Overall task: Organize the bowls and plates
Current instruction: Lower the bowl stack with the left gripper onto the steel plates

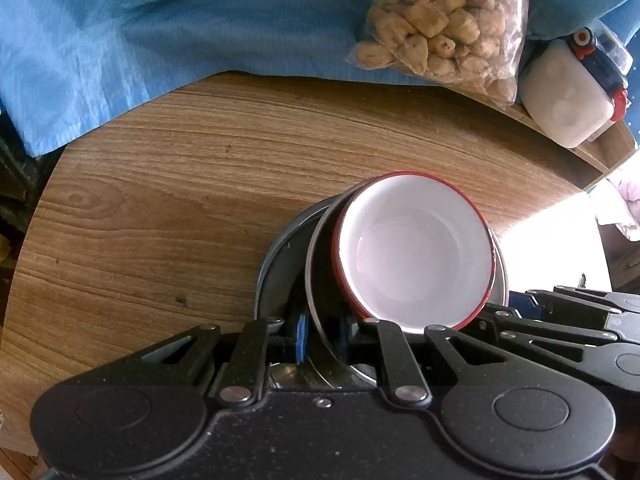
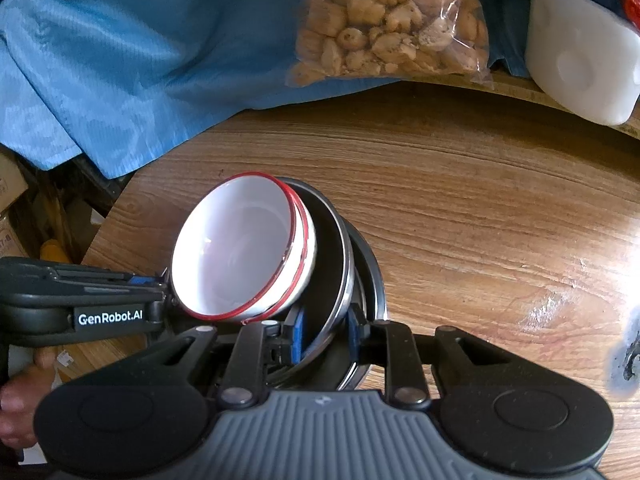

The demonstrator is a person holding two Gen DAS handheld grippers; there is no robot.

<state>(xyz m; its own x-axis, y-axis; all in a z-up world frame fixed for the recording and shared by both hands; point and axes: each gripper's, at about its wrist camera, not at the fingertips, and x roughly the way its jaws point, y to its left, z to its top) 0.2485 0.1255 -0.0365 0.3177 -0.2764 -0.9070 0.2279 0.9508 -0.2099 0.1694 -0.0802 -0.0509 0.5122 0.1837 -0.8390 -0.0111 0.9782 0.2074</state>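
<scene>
**Both grippers clamped on the tilted plate stack**

Here, the round wooden table (image 1: 168,184) fills most of both wrist views, its grain running across under a rumpled blue cloth (image 1: 140,32) that drapes over the far edge. On that cloth lies a clear bag of pale snack chunks (image 1: 444,20), and just beside it, at the table's far right, stands a white plastic container (image 1: 564,96) with a blue and red top.

Near the front of the table sits the stack of dishes, tipped up on edge. A dark plate (image 2: 368,264) lies outermost, a metal-rimmed plate (image 2: 340,280) leans against it, and two nested white bowls with red rims (image 2: 240,248) rest inside, tilted the same way.

The left gripper (image 1: 322,332) is closed on the near edge of the metal-rimmed plate, its blue pads pressed to either side of the rim. The right gripper (image 2: 324,336) grips the same plate's edge from the other side, its pads likewise against the rim. In the right wrist view a hand (image 2: 24,396) shows at the lower left, under the left gripper.
</scene>
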